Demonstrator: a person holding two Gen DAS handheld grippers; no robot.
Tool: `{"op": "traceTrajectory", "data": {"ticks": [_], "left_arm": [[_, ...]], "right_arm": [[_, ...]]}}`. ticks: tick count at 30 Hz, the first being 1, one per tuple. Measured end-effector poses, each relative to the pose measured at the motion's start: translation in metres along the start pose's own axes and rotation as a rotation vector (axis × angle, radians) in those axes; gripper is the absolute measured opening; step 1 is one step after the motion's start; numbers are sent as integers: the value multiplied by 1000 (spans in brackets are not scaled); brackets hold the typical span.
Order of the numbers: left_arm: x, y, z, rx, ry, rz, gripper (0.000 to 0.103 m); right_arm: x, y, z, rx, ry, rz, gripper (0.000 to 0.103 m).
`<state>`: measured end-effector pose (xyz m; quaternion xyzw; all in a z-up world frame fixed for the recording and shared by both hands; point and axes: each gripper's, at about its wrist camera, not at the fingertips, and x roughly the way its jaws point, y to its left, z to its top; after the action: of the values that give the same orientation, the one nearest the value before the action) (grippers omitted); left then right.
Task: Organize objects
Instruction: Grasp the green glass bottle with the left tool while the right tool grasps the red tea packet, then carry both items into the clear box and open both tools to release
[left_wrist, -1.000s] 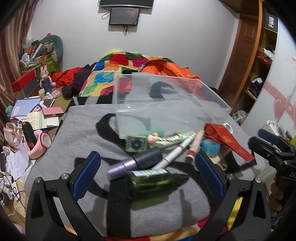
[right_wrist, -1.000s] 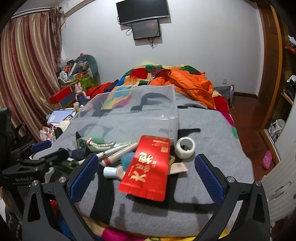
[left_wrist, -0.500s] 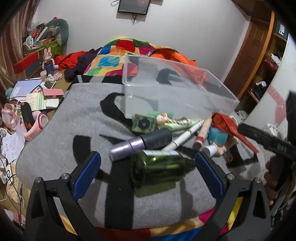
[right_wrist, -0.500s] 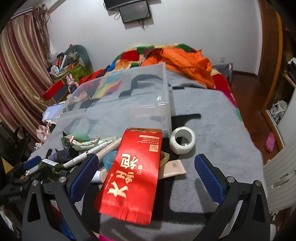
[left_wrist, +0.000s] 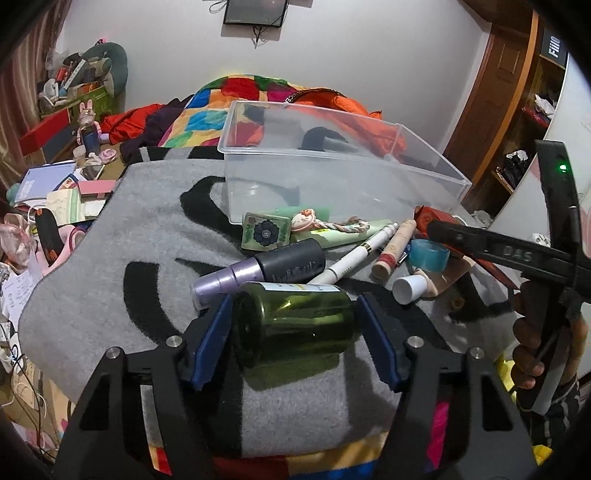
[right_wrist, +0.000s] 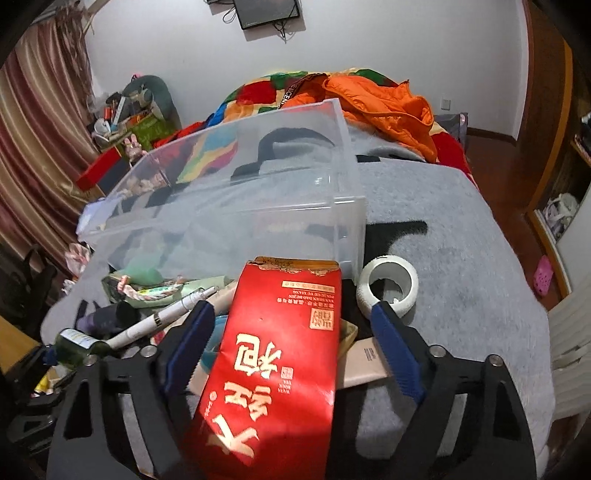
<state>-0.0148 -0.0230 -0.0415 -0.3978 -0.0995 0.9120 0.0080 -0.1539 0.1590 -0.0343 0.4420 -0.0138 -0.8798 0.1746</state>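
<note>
Black gripper (left_wrist: 293, 328); blue pads (left_wrist: 216, 343).

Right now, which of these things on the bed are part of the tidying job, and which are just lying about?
Job:
green bottle
red packet
clear bin
white pen
tape roll

Lying about:
orange jacket
wall screen

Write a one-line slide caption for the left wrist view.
Left gripper closing around a green bottle lying before a clear bin.
</note>
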Motion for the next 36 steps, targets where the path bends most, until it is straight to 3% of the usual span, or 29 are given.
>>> {"op": "traceTrajectory", "data": {"ticks": [3, 4, 5, 18, 36], "left_arm": [[-2, 1, 0, 2, -7, -7, 65], [-2, 1, 0, 2, -7, -6, 65], [-2, 1, -1, 3, -6, -6, 65], [-23, -2, 7, 2, -54, -8, 65], [-38, -12, 60, 6, -152, -28, 65]], "right_arm": [[1, 3, 0, -19, -7, -25, 67], [2, 4, 0, -23, -5, -26, 55], [4, 4, 0, -26, 8, -13, 52], [-21, -1, -11, 1, -50, 30, 51], [-67, 21, 5, -79, -174, 85, 51]]}}
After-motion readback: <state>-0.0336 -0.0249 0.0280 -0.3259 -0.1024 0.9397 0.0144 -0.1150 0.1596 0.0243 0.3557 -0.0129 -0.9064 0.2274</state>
